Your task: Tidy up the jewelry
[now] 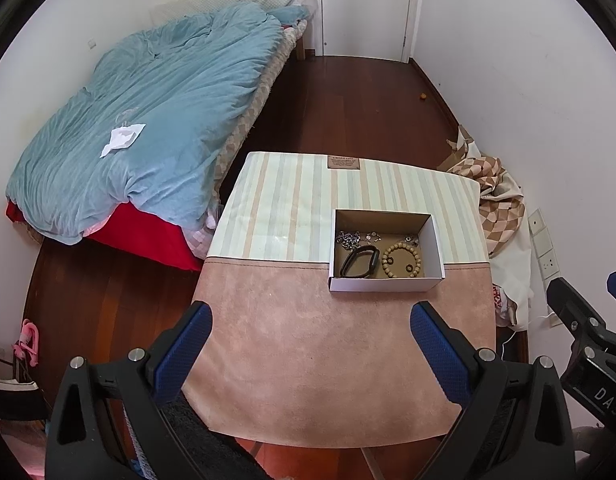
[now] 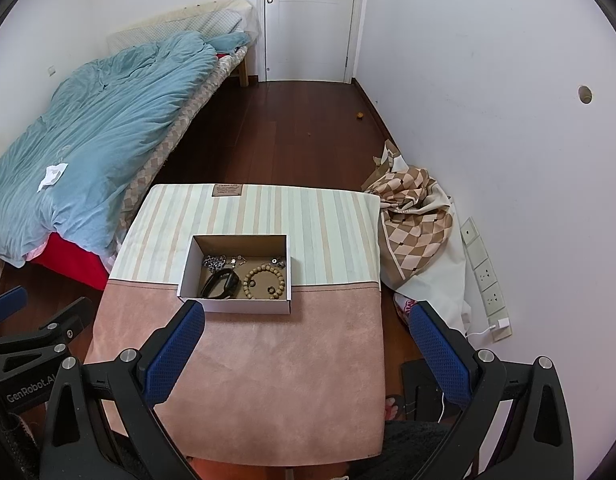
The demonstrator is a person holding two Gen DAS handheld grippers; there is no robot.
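A bedroom with a bed and dark wood floor; in front stands a table under a pink and striped cloth. On it, an open cardboard box holds the jewelry: wooden bead bracelet, black band, small metal pieces. All seems light; beads are stiff but roll, so pinch the strand. Left gripper and right gripper hover empty, fingers apart. Box walls limit entry; cloth around is free.

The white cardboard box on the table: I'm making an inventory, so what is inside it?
Inside the white cardboard box: a black oval band, a wooden bead bracelet, a silvery chain heap, small dark rings and tiny metal pieces. The near wall hides part of the floor.
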